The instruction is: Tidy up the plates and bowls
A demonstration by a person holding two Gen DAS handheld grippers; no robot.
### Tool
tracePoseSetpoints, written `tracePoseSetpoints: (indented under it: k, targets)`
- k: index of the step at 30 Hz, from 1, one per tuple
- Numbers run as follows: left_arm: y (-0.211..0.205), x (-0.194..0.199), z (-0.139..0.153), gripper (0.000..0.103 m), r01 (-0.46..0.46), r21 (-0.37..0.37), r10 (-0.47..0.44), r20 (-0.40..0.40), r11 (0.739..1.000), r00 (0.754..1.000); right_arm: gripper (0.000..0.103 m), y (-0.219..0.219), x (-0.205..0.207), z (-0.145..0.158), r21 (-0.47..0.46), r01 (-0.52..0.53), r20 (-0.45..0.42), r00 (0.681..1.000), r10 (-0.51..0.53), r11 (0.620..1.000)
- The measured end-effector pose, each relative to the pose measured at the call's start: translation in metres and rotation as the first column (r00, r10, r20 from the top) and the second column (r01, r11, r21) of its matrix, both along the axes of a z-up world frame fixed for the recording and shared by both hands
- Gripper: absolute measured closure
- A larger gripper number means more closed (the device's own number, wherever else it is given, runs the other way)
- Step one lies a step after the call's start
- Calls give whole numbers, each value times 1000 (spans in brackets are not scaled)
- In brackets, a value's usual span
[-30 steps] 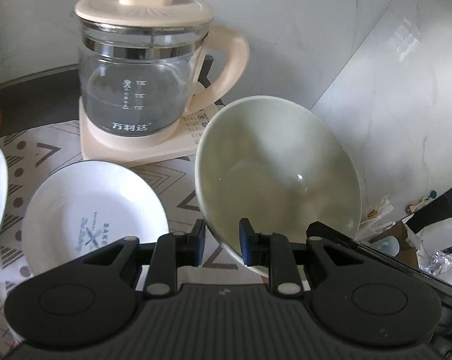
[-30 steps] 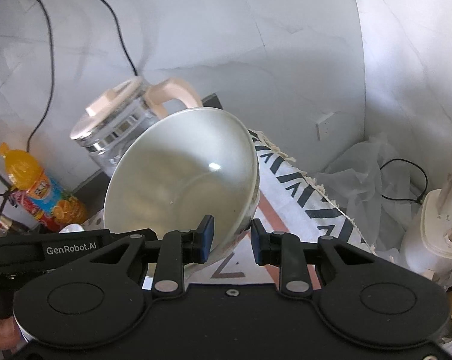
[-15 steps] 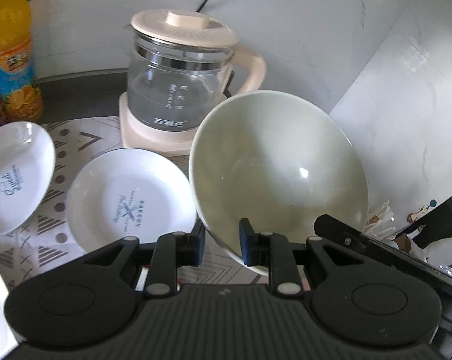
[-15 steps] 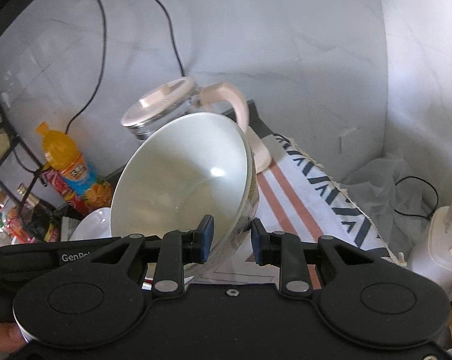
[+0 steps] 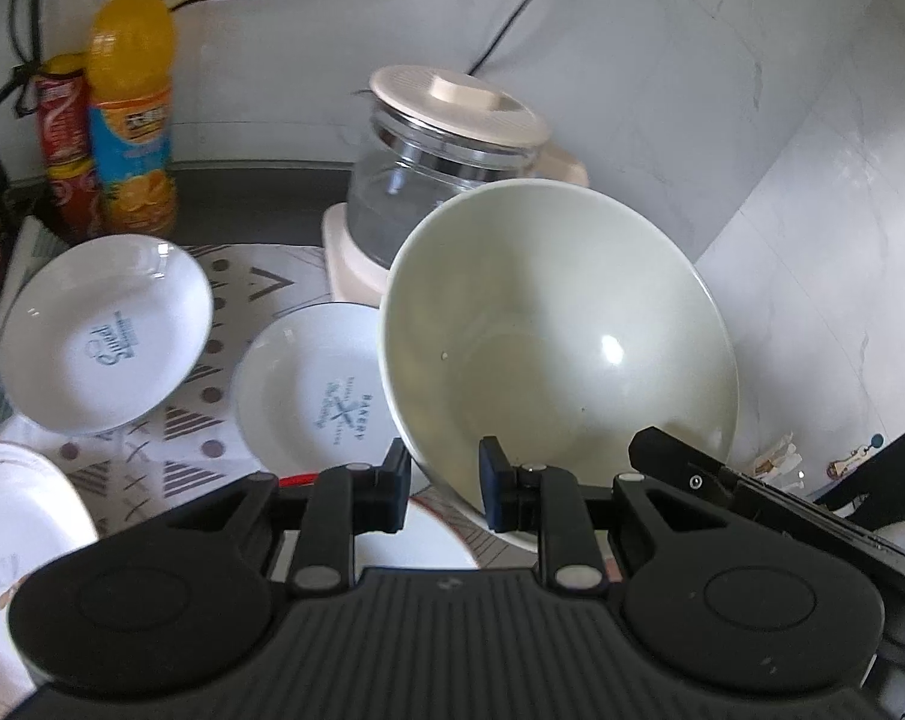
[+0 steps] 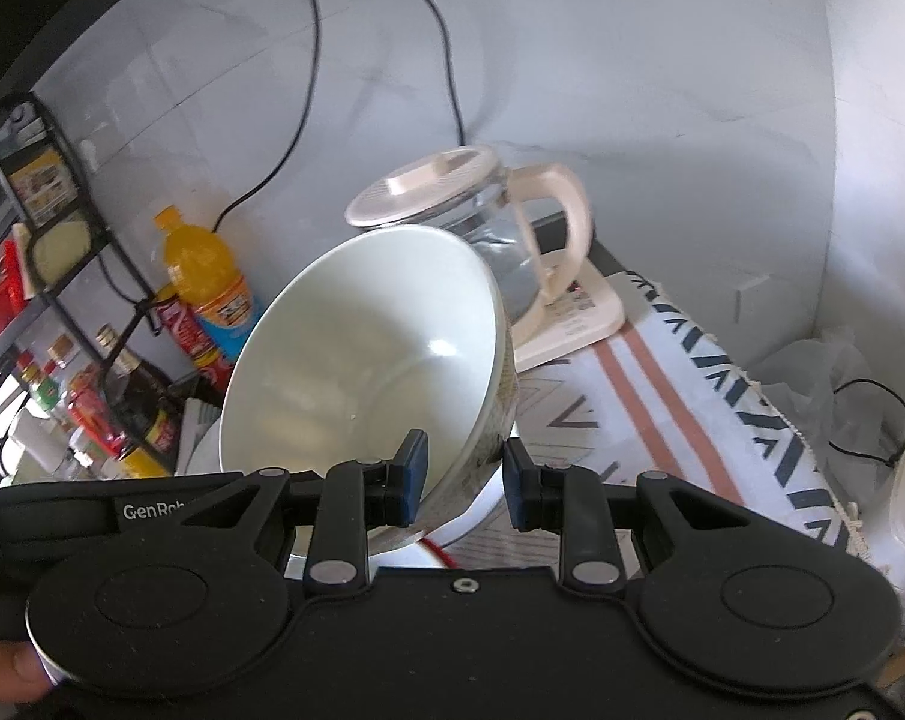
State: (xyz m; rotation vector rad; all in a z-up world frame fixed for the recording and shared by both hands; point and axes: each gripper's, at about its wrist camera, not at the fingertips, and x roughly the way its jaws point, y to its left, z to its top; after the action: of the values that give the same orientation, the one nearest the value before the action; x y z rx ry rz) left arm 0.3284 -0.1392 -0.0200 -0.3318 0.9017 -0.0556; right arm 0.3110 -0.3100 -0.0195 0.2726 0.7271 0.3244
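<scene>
Both the left gripper [image 5: 441, 483] and right gripper [image 6: 466, 477] clamp their fingers on the tilted bowl [image 5: 557, 354] rim, above the plates [image 5: 317, 384].

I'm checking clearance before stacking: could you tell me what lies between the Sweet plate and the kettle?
In the left wrist view, only patterned cloth separates the Sweet plate from the kettle.

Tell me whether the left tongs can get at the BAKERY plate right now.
Probably not: the left tongs are shut on the green bowl rim, so they're occupied. The BAKERY plate lies uncovered just beyond them.
</scene>
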Motion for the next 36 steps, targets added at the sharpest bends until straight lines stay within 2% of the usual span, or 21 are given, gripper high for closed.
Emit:
tracePoseSetpoints:
  k: [11,21,26,36]
  targets:
    - [28,-38,2,81,-74,-2,74,-2,997,997,77,25,-21,0,0,-64,-4,998,64,998]
    - [38,-63,-8,81,-99,1,99,-25,995,995,77,32,-37,-12,6,-82,-58,995,82,997]
    - [40,-75,-15,81,-114,1,114,-53,993,992,76,34,-45,-22,14,-88,-112,990,89,996]
    - [47,-91,-36,81,-139,-4,137,-115,990,984,76,44,-56,-40,-7,-103,-163,982,100,995]
